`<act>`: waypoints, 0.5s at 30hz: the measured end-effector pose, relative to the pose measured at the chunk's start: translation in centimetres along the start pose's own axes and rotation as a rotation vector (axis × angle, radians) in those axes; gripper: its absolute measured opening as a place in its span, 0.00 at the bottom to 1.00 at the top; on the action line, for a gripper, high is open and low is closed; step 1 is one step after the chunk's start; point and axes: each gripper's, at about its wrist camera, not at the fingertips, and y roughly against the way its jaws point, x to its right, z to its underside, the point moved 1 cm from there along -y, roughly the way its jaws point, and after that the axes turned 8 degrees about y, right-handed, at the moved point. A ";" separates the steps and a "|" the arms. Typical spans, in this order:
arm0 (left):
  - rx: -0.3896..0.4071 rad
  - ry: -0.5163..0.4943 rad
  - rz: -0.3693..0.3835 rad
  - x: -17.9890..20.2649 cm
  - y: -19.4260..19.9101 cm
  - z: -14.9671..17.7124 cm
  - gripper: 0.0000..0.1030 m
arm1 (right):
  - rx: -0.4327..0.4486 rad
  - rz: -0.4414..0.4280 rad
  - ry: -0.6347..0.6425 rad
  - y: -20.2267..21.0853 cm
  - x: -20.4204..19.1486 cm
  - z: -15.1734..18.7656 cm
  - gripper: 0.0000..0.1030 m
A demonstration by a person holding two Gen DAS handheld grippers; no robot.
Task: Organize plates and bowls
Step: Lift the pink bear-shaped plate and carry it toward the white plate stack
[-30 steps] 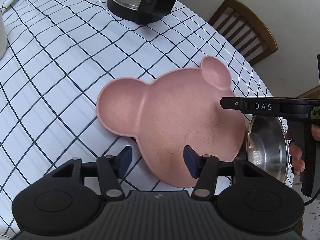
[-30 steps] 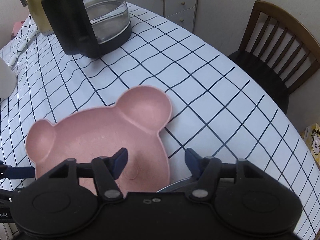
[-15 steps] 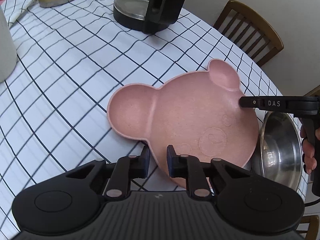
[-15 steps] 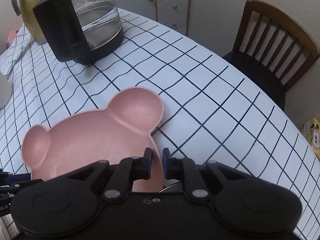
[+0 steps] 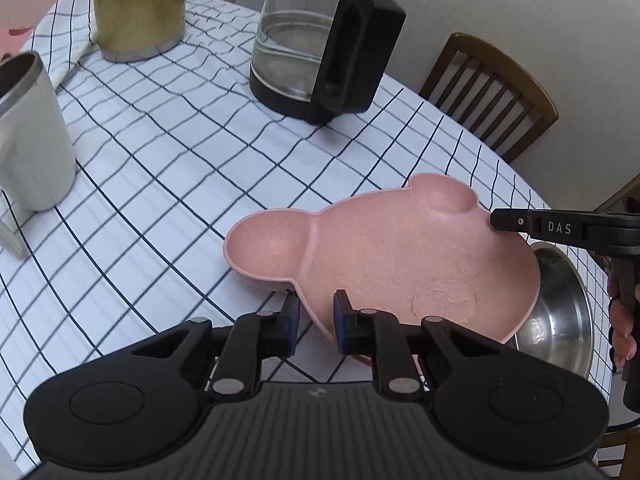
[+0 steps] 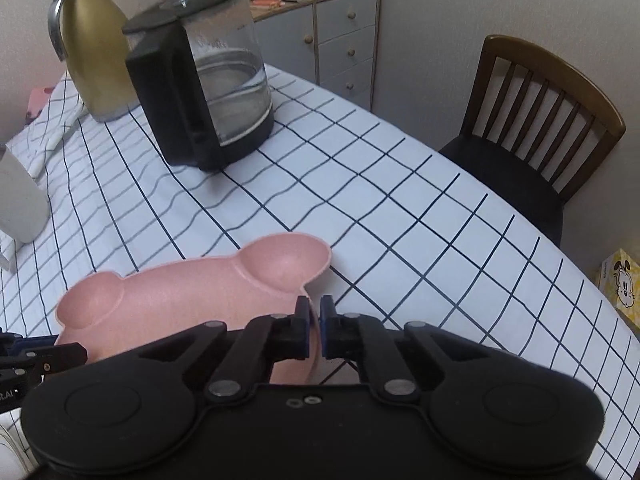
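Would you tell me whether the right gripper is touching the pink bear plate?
Touching. The right wrist view shows the right gripper with its fingers closed on the pink bear plate at its rim, just below the ear.

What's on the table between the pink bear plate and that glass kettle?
Nothing: only bare checked tablecloth lies between the pink bear plate and the glass kettle, clearest in the left wrist view.

- The bear-shaped plate [image 5: 384,256] is speckled pale pink.
- The tablecloth [image 6: 400,216] is white with a thin dark grid.
- The bowl [image 5: 560,320] is shiny silver steel.
- The kettle [image 6: 208,80] is clear glass with black base and handle.
- The thermos jug [image 6: 96,52] is gold.
- The chair [image 6: 548,120] is brown wood, black-seated.
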 end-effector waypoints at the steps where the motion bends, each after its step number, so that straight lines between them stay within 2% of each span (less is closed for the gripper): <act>1: 0.007 -0.004 0.002 -0.1 0.3 -0.2 0.16 | 0.006 0.002 -0.006 0.4 -0.1 -0.1 0.06; 10: 0.033 -0.054 0.034 -0.9 4.3 -0.9 0.16 | 0.076 0.013 -0.049 5.4 -1.8 -1.1 0.05; 15: 0.041 -0.099 0.077 -1.4 7.1 -0.5 0.16 | 0.112 0.026 -0.103 9.2 -3.1 -0.4 0.04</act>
